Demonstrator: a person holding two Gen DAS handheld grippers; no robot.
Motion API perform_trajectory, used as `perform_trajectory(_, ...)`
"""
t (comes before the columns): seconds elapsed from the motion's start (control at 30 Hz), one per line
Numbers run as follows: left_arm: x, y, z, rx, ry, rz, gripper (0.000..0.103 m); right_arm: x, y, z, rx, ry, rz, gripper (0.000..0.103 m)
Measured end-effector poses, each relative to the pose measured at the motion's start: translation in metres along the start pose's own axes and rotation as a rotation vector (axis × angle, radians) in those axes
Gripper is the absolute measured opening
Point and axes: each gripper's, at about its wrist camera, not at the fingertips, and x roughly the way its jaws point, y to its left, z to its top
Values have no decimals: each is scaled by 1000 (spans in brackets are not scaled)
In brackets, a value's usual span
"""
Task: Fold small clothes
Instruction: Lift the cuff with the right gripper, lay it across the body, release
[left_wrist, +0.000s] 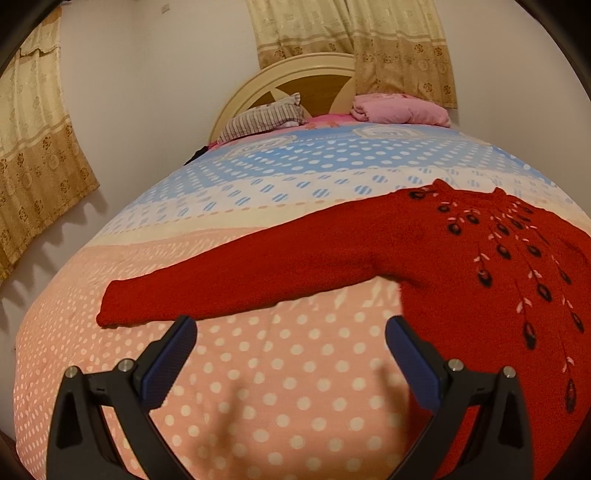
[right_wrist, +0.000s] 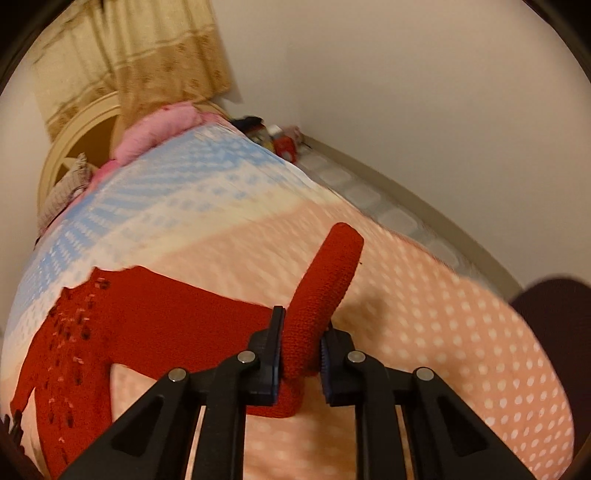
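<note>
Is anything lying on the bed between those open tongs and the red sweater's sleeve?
Nothing visible. Only bare dotted bedspread lies between the open left tongs and the sleeve of the red sweater. The pillows sit far off by the headboard.

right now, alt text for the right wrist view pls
The right gripper is shut on a sleeve of a red sweater, the cuff end sticking up past its fingers. The rest of the sweater lies flat on a polka-dot bedspread, with a pink blanket near the headboard.

The red sweater (left_wrist: 480, 258) runs off the right edge.
</note>
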Motion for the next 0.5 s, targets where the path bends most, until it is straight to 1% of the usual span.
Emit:
perform_trajectory(0.27, 6, 24, 0, -30, -11, 30, 103, -44, 91, 34, -163, -97, 69, 15)
perform_trajectory(0.47, 12, 37, -5, -59, 6, 23, 103, -69, 161, 45, -263, -152, 120, 15)
perform_trajectory(0.5, 13, 39, -6, -65, 8, 22, 103, -72, 168, 46, -272, -156, 126, 15)
